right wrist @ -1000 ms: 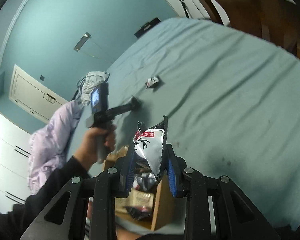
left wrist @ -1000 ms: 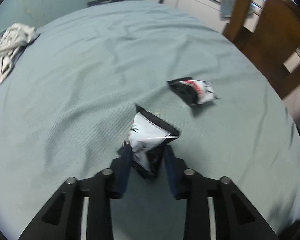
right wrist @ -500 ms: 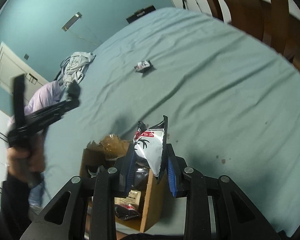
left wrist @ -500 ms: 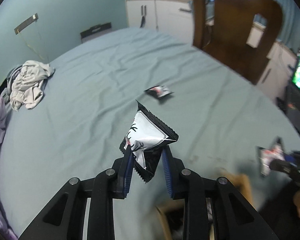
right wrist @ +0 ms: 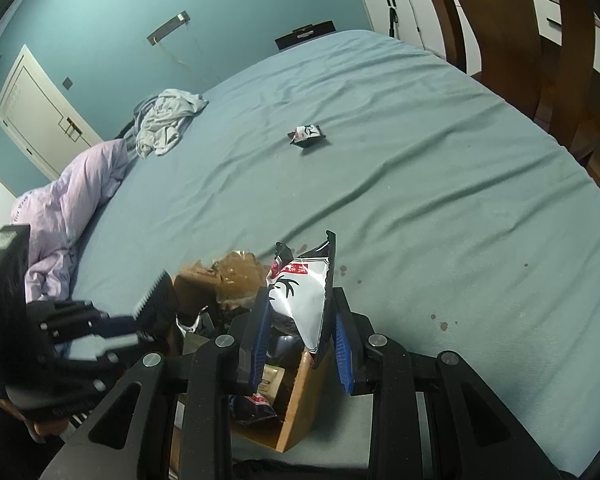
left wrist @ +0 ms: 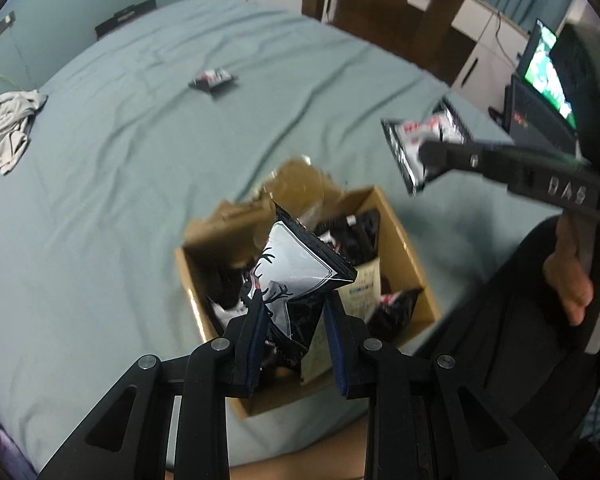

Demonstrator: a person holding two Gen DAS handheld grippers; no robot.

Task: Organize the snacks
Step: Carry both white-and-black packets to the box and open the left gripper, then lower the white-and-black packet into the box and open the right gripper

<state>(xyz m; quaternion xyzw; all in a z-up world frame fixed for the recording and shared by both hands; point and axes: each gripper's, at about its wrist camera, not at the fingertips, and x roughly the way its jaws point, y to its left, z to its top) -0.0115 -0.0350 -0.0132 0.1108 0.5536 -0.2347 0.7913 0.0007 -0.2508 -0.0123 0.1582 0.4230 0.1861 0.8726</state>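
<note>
My left gripper (left wrist: 294, 308) is shut on a black-and-white snack packet (left wrist: 296, 276) and hangs right above an open cardboard box (left wrist: 412, 256) that holds several packets. My right gripper (right wrist: 300, 316) is shut on another black-and-white packet (right wrist: 304, 292) with a red label. It hovers over the near right corner of the same box (right wrist: 300, 400). In the left wrist view the right gripper (left wrist: 432, 156) comes in from the right with its packet (left wrist: 416, 140). The left gripper (right wrist: 156, 312) shows at the left of the right wrist view. One more packet (right wrist: 308, 134) lies alone far out on the blue-green bedsheet (right wrist: 420, 160).
Crumpled grey clothes (right wrist: 168, 116) and a lilac duvet (right wrist: 72, 200) lie at the bed's far left. A wooden chair (left wrist: 384, 4) and a laptop (left wrist: 544, 92) stand beyond the bed's right edge. A person's hand (left wrist: 572, 276) and dark sleeve are at the right.
My left gripper has carried its packet back from the middle of the bed to above the box. The right gripper has stayed over the box with its packet, rolling slightly.
</note>
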